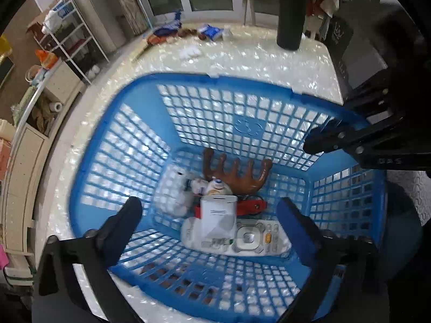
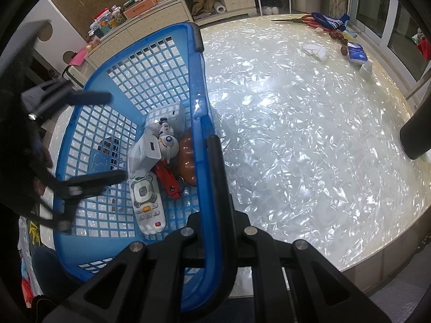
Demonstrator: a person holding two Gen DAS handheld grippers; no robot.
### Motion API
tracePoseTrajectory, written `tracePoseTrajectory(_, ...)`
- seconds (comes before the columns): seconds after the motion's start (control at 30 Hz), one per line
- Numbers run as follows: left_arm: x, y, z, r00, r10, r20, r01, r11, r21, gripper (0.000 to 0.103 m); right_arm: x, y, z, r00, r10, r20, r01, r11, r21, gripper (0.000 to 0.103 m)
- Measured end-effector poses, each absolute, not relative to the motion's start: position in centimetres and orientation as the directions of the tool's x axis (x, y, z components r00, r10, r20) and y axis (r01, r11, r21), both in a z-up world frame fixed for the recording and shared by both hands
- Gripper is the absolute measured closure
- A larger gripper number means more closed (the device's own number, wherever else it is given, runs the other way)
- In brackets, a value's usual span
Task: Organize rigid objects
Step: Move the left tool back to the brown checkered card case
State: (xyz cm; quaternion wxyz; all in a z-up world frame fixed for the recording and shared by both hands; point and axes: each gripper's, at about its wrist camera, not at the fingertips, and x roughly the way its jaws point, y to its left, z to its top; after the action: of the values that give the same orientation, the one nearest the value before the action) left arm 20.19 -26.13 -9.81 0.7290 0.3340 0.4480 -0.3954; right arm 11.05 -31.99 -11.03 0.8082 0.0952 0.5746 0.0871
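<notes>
A blue plastic basket (image 1: 188, 76) stands on the pearly table. In it lie a white remote (image 1: 250, 238), a white charger box (image 1: 218, 215), a small astronaut figure (image 1: 215, 185), a brown antler-shaped piece (image 1: 239, 172), a red item (image 1: 250, 206) and a white block (image 1: 175, 188). My left gripper (image 1: 210, 204) hangs open above these, with nothing between its fingers. My right gripper (image 2: 208, 145) is shut on the basket's rim (image 2: 200, 80) at its near side. The right wrist view shows the remote (image 2: 146, 199), the charger box (image 2: 145, 153) and the left gripper (image 2: 115, 136) spread wide over the basket.
The table (image 2: 296, 134) runs wide beside the basket. At its far edge lie scissors (image 2: 304, 20), a blue cloth (image 2: 328, 21), a white rag (image 2: 315, 49) and a tissue pack (image 2: 357, 53). A black cylinder (image 1: 291, 13) stands at the far side. Shelves line the wall.
</notes>
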Motion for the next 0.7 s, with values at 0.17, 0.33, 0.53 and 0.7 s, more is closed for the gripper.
tracePoseTrajectory(0.17,21.4,-23.3,-6.7,0.327,-0.274,-0.904,0.834,0.533,0.14,0.001,10.9,-32.0,-11.0,0.325,0.252,-0.911,-0.034,0.966,0.255,0.096)
tracePoseTrajectory(0.33,21.9,-18.4,-4.0,0.431,-0.235,-0.871,0.75,0.63,0.201,0.0,10.9,-32.1,-11.0,0.326,0.252,-0.911,-0.04,0.967,0.253,0.096)
tracePoseTrajectory(0.53,22.7,-12.9,-3.3,0.434,-0.197,-0.879,0.661,0.733,0.162,0.001,10.8,-32.1,-11.0,0.326,0.254,-0.911,-0.035,0.966,0.257,0.096)
tracePoseTrajectory(0.7,22.1,-10.0,-4.4,0.405,-0.184,-0.896,0.604,0.789,0.112,0.001,10.8,-32.0,-10.9,0.325,0.248,-0.912,-0.036,0.968,0.25,0.096)
